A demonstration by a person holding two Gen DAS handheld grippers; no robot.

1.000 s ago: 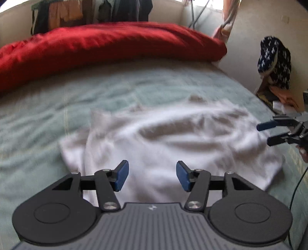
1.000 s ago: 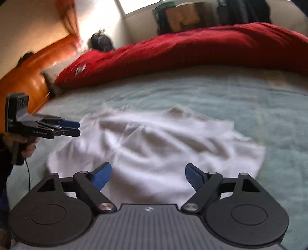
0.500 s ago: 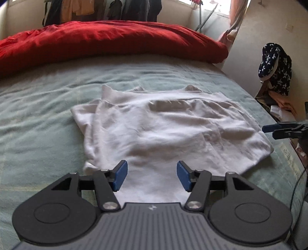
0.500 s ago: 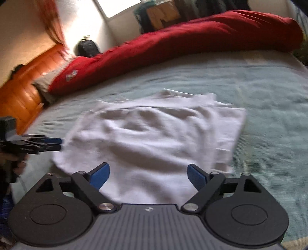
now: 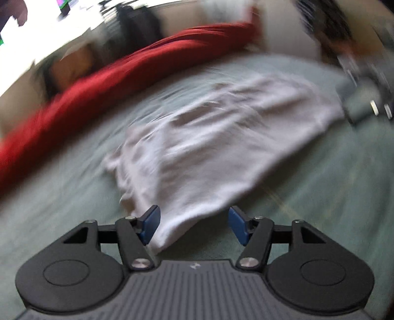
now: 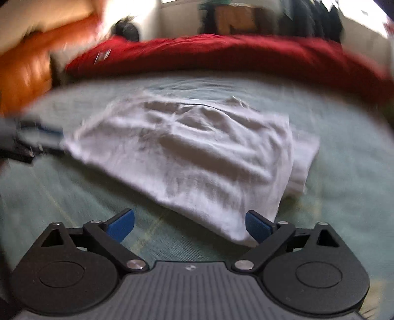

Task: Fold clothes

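A white garment (image 5: 204, 152) lies spread and partly folded on the pale green bed cover (image 5: 332, 177). My left gripper (image 5: 194, 225) hangs over its near left corner with jaws opening; cloth lies below the gap and the pads do not press on it. In the right wrist view the same garment (image 6: 197, 157) shows a folded layer along its right side. My right gripper (image 6: 189, 225) is over the near right corner, jaws opening wide, nothing pinched. The other gripper (image 6: 41, 137) shows blurred at the garment's left edge; in the left wrist view the right gripper (image 5: 364, 103) appears at the far right edge.
A red duvet (image 6: 221, 56) is heaped along the far side of the bed. An orange wooden headboard (image 6: 27, 71) stands at the left in the right wrist view. Dark clothes (image 6: 312, 17) hang behind the bed. Both views are motion-blurred.
Both grippers have swung outward toward opposite near corners of the garment, and both have opened wider. The left view has rolled, tilting the scene.
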